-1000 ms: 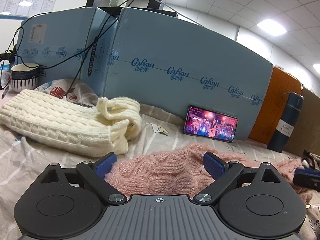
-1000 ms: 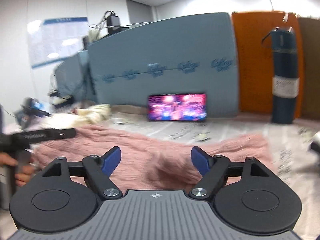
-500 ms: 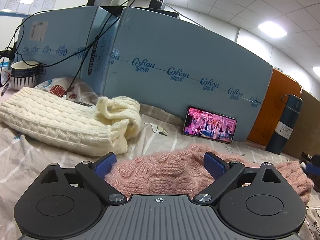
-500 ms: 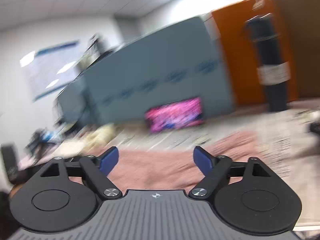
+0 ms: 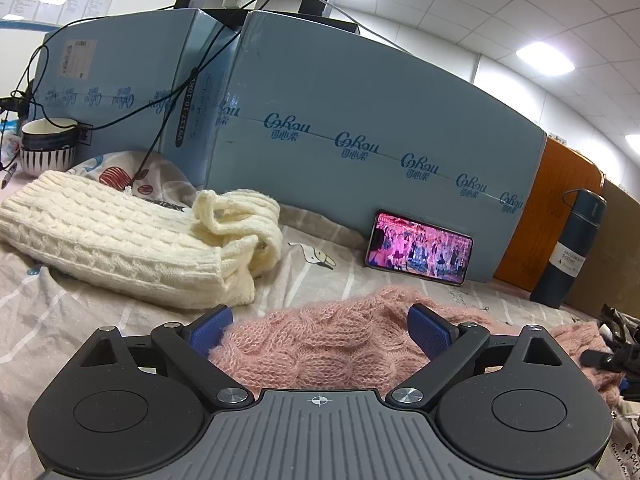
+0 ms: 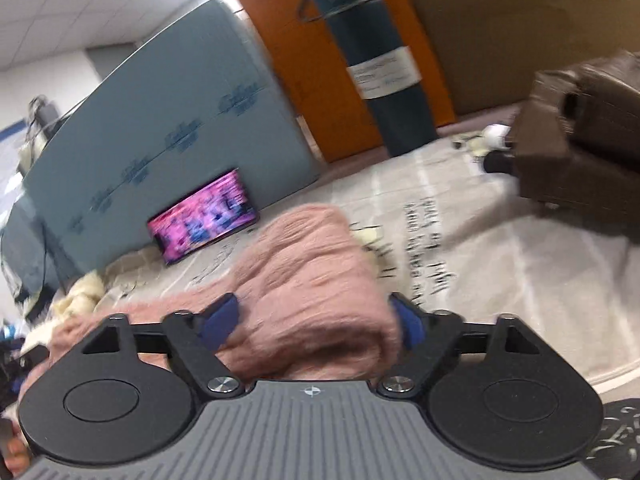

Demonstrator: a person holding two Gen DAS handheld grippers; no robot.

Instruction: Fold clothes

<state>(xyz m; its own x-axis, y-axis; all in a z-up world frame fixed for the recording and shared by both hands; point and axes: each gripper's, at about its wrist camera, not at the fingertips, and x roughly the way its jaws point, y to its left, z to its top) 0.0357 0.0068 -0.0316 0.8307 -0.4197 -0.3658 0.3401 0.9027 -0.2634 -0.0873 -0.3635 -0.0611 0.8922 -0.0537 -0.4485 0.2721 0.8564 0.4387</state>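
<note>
A fluffy pink cable-knit sweater (image 5: 312, 360) lies across the striped sheet (image 5: 60, 312). My left gripper (image 5: 320, 330) hovers low over its left part, open, with the knit lying between the wide-set blue pads (image 5: 210, 330). In the right wrist view a bunched fold of the pink sweater (image 6: 304, 264) fills the gap of my right gripper (image 6: 314, 322). Its jaws are closing, and the fabric touches both pads (image 6: 220, 320) and hides part of the right one. The view is tilted and blurred.
A folded cream knit sweater (image 5: 108, 240) lies at the left. Blue cartons (image 5: 360, 128) wall off the back, with a lit phone (image 5: 418, 246) leaning on them. A dark flask (image 6: 380, 76) and a brown folded garment (image 6: 580, 140) sit at the right. A bowl (image 5: 48, 146) stands far left.
The right gripper has rolled and moved toward the sweater's right end. Its jaws have narrowed around a bunched fold that was not between them before. The left gripper has stayed still.
</note>
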